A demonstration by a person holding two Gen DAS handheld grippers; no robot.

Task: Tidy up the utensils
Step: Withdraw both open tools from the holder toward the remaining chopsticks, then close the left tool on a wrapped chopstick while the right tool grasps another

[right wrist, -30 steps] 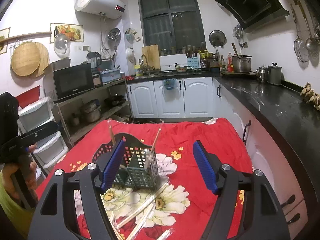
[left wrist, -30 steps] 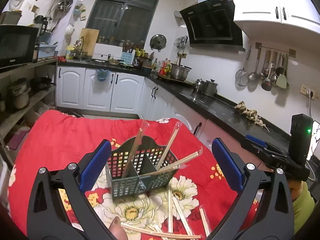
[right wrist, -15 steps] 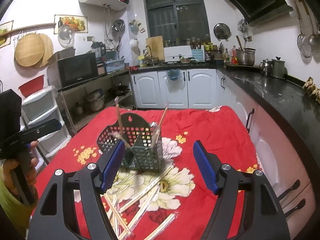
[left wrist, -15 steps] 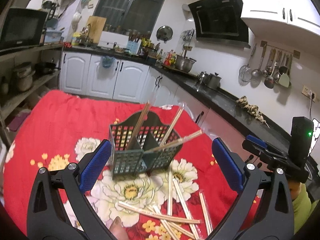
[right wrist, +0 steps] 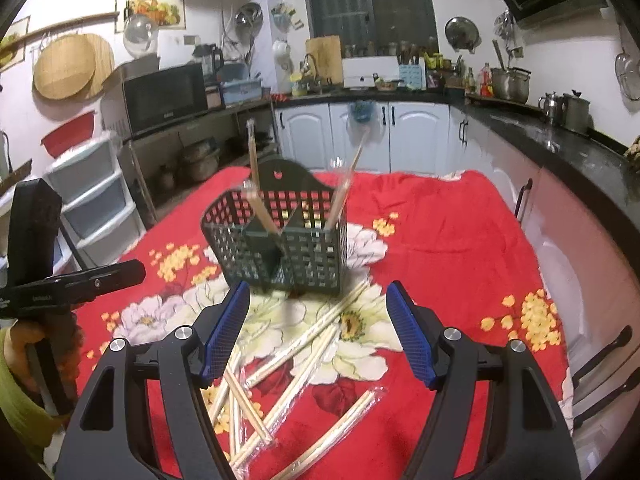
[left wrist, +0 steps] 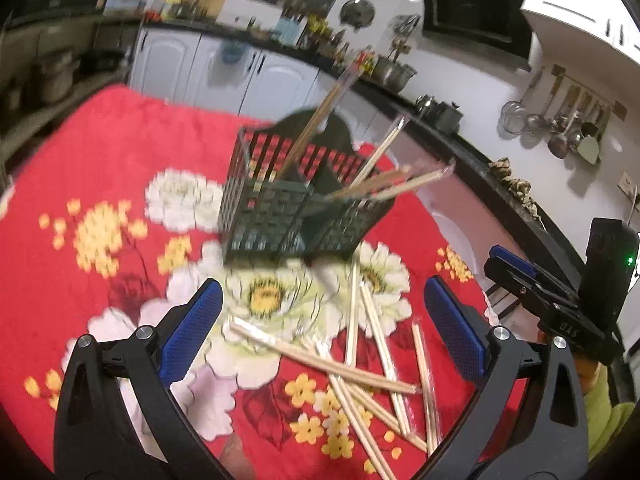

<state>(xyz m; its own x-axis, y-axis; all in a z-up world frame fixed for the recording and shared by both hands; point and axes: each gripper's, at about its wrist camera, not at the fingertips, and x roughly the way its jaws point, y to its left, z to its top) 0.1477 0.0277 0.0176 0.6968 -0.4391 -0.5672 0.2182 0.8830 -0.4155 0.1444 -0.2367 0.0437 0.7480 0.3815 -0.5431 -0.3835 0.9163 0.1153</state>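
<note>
Counts, both wrist views:

- Utensil basket [right wrist: 280, 248], dark green, centre frame: 1. Compartments seen: 3, approx.
- Chopstick pairs standing in basket [left wrist: 308, 136]: 4, maybe; top ends blurred.
- Wrapped chopstick pairs loose on cloth [right wrist: 316, 344], lower centre: approx. 8–10, overlapping, exact no. unclear.
- Red floral cloth [right wrist: 452, 240]: 1.
- Grippers: 2, left gripper [left wrist: 324, 328], right gripper [right wrist: 318, 328].

1. Table under a red flowered cloth [right wrist: 440, 240]
2. Dark green utensil basket [right wrist: 280, 256] stands on it at centre
3. Wrapped chopsticks [right wrist: 304, 344] lie scattered at six o'clock of the basket, touching the cloth
</note>
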